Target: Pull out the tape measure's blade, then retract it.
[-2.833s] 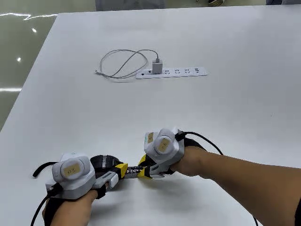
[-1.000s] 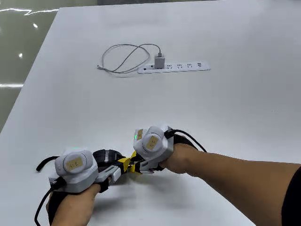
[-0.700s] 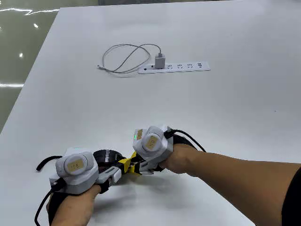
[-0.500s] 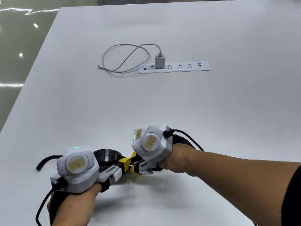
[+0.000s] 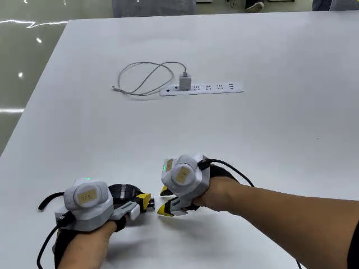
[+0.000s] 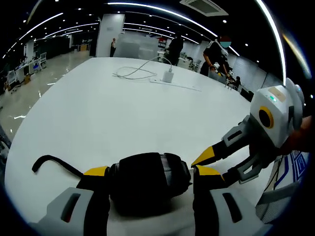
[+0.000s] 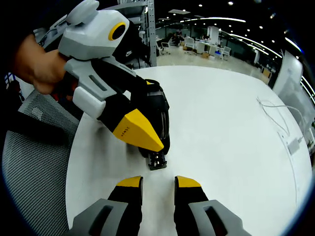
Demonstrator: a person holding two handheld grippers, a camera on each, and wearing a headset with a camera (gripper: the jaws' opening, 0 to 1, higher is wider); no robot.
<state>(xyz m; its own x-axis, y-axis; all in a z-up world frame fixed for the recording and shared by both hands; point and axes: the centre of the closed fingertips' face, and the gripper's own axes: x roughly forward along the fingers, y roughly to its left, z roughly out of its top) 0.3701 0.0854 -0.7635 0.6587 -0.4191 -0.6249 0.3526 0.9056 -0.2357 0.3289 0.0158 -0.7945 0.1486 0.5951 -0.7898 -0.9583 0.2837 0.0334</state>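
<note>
Jaws of left gripper (image 6: pixel 151 171) pinch tape measure (image 6: pixel 147 189); right gripper (image 7: pixel 158 182) jaws spread just beside it.

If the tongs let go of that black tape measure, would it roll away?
Probably not: the tape measure looks squat and sits flat on the white table. Its thin black strap looks floppy and would likely just trail.

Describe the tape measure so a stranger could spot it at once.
On the white table, look at the near edge, far from the power strip. The tape measure is the round black case clamped by the left gripper, black strap trailing; strip and cable are white.
</note>
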